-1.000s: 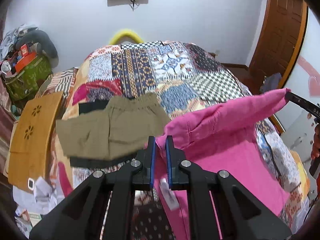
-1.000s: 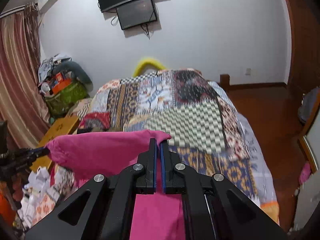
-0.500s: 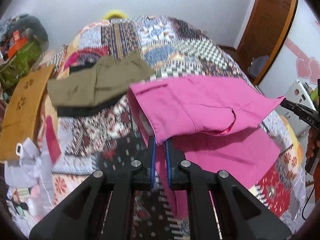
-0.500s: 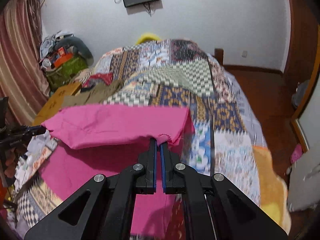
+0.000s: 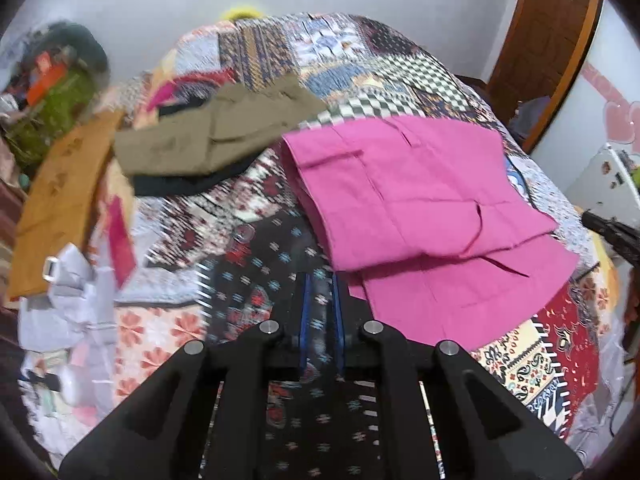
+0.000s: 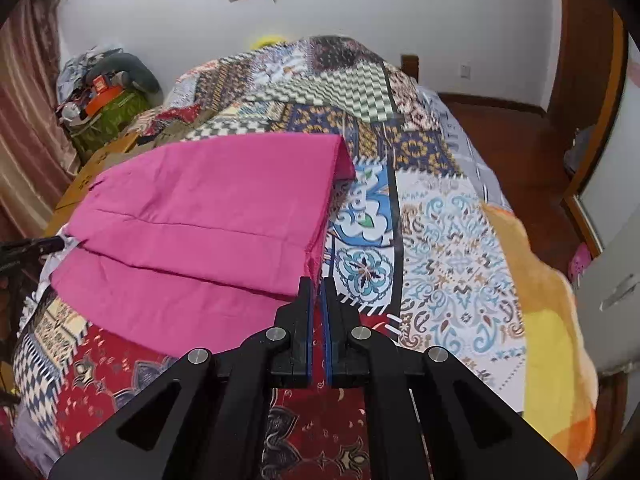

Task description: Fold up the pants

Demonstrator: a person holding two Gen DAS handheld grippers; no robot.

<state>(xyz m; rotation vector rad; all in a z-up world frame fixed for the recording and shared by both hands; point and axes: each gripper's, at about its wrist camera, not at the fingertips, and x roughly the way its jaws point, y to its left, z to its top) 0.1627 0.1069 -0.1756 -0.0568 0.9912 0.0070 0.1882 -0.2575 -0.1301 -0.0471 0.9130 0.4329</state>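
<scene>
The pink pants (image 5: 416, 200) lie folded over on the patchwork bed cover (image 5: 256, 264), the upper layer set back from the lower edge; they also show in the right wrist view (image 6: 208, 220). My left gripper (image 5: 320, 280) hovers just off the pants' near left corner, jaws slightly apart with only the cover showing between them. My right gripper (image 6: 318, 284) is at the pants' near right corner, jaws nearly closed and a narrow gap showing, with no cloth between them.
Folded olive pants (image 5: 216, 132) lie on a dark garment at the bed's far left. A mustard cloth (image 5: 64, 200) and white clutter (image 5: 68, 304) lie along the left edge. A wooden door (image 5: 548, 40) and a bare floor (image 6: 516, 140) are on the right.
Both grippers lowered the folded pink layer onto the bed and let go of it. They have drawn back toward me, off the cloth.
</scene>
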